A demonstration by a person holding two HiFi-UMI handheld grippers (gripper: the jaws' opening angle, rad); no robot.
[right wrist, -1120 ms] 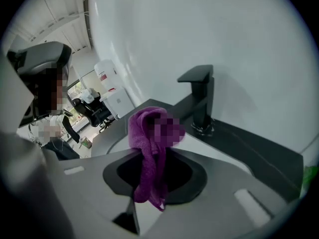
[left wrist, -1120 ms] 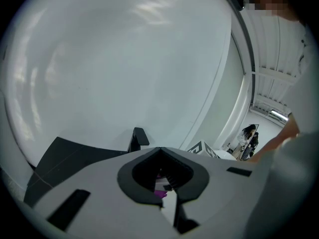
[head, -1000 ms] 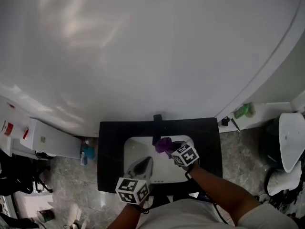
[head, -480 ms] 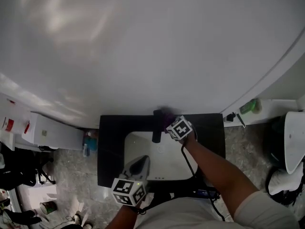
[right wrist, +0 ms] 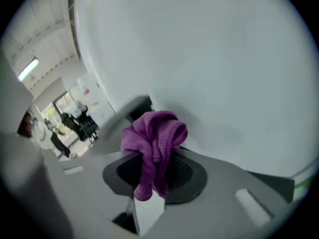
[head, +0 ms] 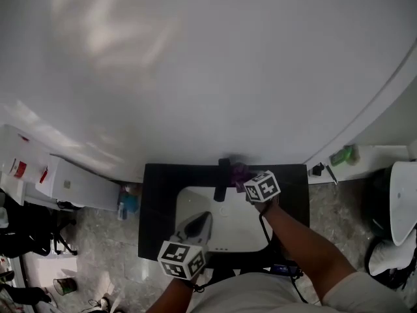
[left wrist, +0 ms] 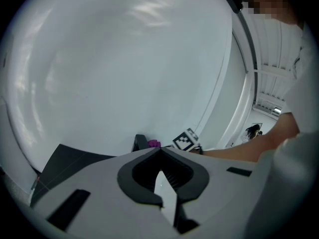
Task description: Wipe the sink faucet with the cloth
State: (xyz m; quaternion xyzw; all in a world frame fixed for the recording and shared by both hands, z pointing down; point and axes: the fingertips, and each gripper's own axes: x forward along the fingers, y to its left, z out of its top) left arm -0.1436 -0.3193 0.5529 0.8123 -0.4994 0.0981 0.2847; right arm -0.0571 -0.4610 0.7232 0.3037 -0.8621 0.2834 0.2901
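While the purple cloth (right wrist: 154,138) is being gripped in the right tongs (right wrist: 151,183) at the back edge of the counter (head: 156,201), it is being held just right of the faucet (head: 223,178). The left tongs (left wrist: 162,185), closed and empty, are being held farther off, near the front edge.

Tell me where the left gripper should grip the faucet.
Likely the faucet spout, from its left: it juts forward over the sink, and the right gripper holds the cloth at its right side.
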